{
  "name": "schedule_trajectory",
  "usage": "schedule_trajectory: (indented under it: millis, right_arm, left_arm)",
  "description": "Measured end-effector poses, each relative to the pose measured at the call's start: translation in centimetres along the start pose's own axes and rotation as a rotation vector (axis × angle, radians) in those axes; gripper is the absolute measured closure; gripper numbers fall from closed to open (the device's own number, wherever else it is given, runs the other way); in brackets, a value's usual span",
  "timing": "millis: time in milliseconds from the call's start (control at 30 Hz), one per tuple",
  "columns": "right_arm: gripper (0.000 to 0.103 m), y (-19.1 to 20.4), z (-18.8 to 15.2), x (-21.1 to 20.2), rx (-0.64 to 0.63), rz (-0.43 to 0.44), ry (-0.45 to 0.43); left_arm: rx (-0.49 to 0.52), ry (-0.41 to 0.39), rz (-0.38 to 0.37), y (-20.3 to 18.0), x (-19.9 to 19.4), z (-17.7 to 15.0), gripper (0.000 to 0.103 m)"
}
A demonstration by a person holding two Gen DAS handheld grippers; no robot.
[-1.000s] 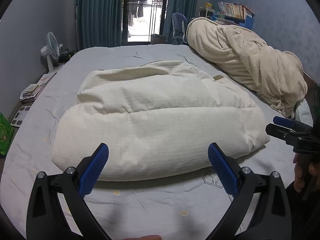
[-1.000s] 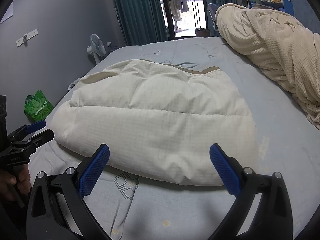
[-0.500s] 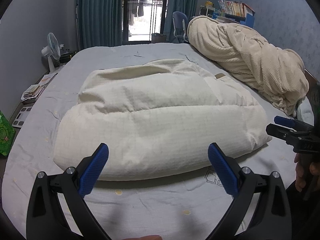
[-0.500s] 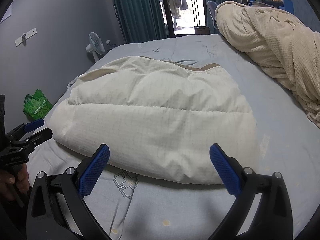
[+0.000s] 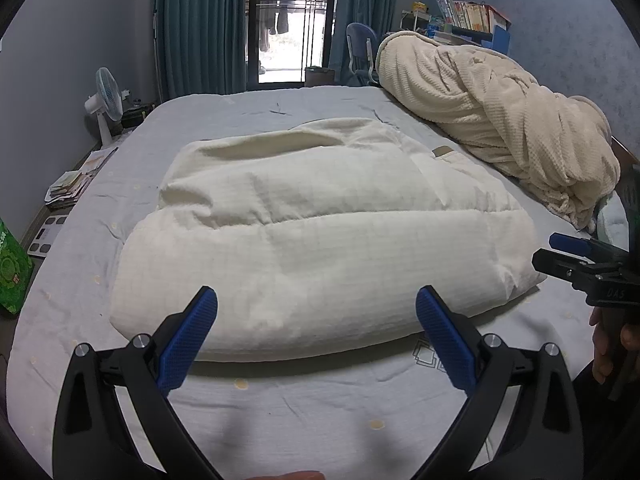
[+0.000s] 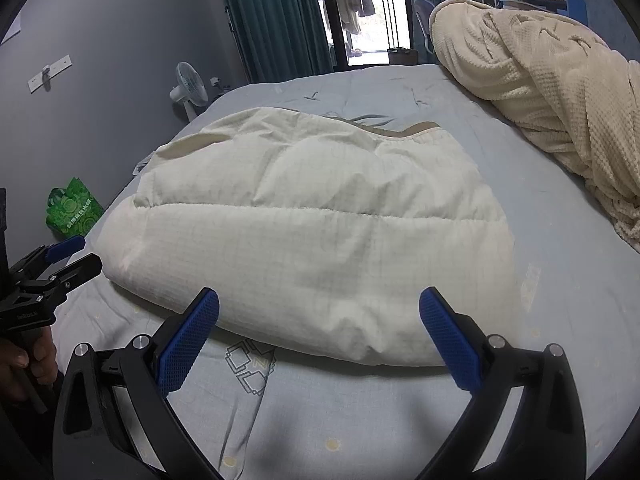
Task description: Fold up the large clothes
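A cream padded jacket [image 5: 320, 236] lies folded into a thick bundle on the grey-blue bed sheet [image 5: 280, 400]; the right wrist view shows it as the same cream bundle [image 6: 320, 232] with a tan collar edge at its far side. My left gripper [image 5: 316, 312] hovers open just in front of its near edge, nothing between the blue pads. My right gripper [image 6: 320, 316] is open too, near the bundle's front edge. Each gripper appears in the other's view: the right gripper [image 5: 568, 252] beside the jacket's right corner, the left gripper [image 6: 68, 256] beside its left corner.
A rolled cream blanket [image 5: 500, 132] lies along the bed's right side. A fan [image 5: 106, 100], papers [image 5: 68, 188] and a green bag [image 6: 72, 208] sit on the floor at left. Curtains and a glass door [image 5: 288, 24] stand beyond the bed's far end. A hand [image 6: 24, 364] holds the left gripper.
Both grippers have drawn slightly back and up from the jacket, still open. The jacket has not visibly moved.
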State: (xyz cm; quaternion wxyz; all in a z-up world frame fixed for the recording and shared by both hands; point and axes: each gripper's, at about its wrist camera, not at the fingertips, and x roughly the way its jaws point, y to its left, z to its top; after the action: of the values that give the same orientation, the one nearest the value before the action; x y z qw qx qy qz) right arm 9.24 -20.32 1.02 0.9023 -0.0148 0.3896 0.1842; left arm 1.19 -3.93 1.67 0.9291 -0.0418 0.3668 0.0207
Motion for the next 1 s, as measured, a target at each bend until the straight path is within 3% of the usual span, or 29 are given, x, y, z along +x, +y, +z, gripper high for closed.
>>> schedule_trajectory:
  millis: [1000]
  right_arm:
    - [0.007,0.02,0.12,0.01,-0.006,0.003,0.005]
  left_arm:
    - [0.008,0.011,0.000,-0.26,0.41,-0.19,0.008]
